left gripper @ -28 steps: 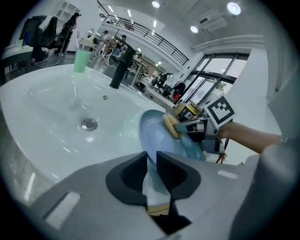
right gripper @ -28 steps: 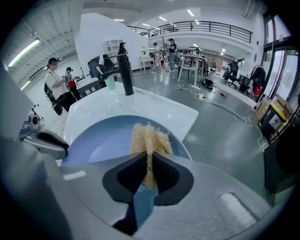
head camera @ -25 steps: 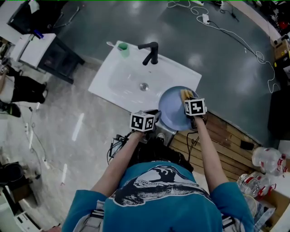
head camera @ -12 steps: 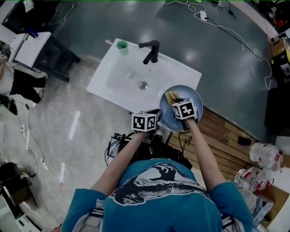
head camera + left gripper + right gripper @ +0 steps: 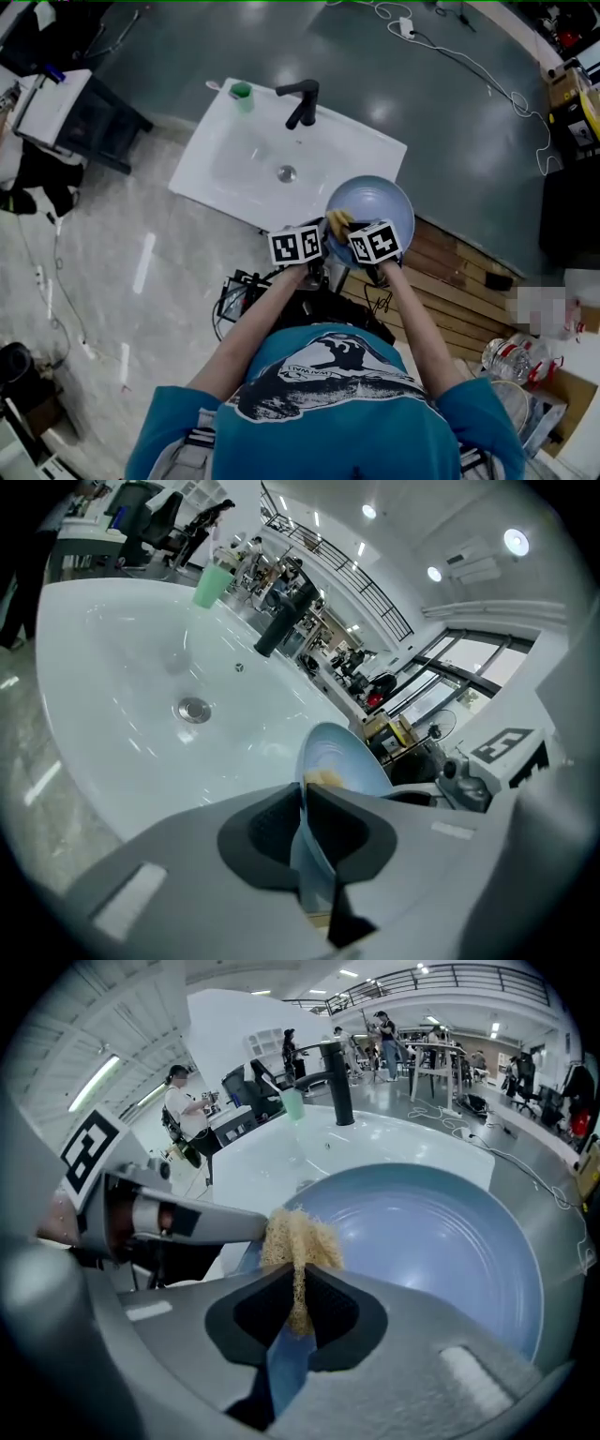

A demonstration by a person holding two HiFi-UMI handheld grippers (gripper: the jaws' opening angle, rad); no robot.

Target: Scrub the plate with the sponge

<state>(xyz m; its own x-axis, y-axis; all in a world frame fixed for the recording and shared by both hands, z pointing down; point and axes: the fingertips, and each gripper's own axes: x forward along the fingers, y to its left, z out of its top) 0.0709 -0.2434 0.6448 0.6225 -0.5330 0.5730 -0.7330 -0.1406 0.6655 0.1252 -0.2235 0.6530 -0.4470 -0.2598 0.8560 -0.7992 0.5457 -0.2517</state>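
A light blue plate (image 5: 375,202) is held tilted over the sink's near right corner. My left gripper (image 5: 322,253) has the plate's (image 5: 339,754) left rim between its pads; the left gripper's (image 5: 302,794) jaws are closing and pinch the rim. My right gripper (image 5: 351,234) is shut on a tan fibrous sponge (image 5: 337,223). In the right gripper view the sponge (image 5: 298,1237) sticks out past the right gripper (image 5: 300,1283) and lies against the plate's (image 5: 441,1232) inner face near its left edge. From the left gripper view the sponge (image 5: 323,778) peeks over the rim.
A white sink (image 5: 234,159) carries a black faucet (image 5: 302,101) and a green cup (image 5: 242,91) along its far edge. Wooden slats (image 5: 459,281) lie to the right, plastic bottles (image 5: 502,361) beside them. A white cable (image 5: 487,80) trails over the dark floor.
The right gripper has carried the sponge left and nearer across the plate, toward the left gripper. The left gripper now sits at the plate's rim, where before it stood off to the plate's left.
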